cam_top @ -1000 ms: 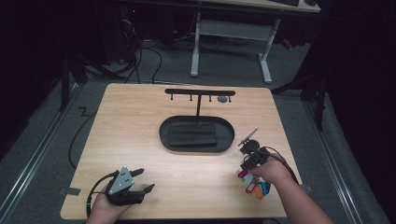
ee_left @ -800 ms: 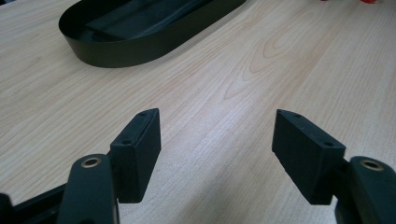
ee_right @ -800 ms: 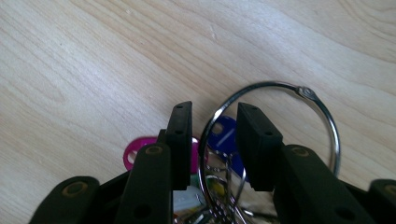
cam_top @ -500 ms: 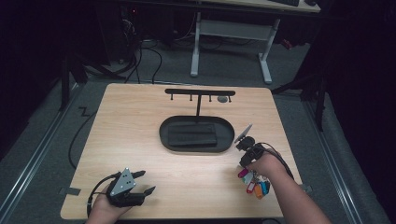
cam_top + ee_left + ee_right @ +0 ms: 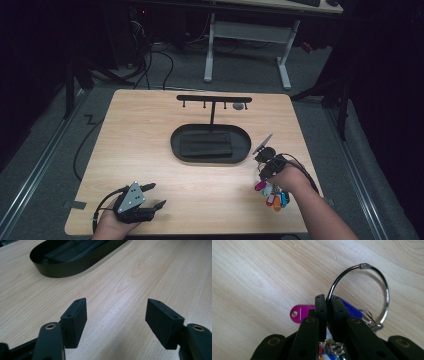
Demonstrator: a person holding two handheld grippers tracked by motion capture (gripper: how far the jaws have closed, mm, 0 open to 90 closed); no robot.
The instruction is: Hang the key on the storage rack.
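Near the right front corner of the pale wooden bench (image 5: 150, 150), the right gripper (image 5: 327, 300) is pinching a thin silver metal key ring (image 5: 384, 287) between its black fingers (image 5: 321, 307), which have just been closing on the wire. Coloured plastic key tags (image 5: 272, 195) are lying bunched on the bench under the hand, a magenta tag (image 5: 299, 312) and a blue tag (image 5: 350, 308) poking out beside the fingers. At the left front edge, the left gripper (image 5: 116, 320) is hovering low with its fingers spread wide and holding nothing, facing the black oval tray (image 5: 245, 145) with its T-shaped hook stand (image 5: 212, 100).
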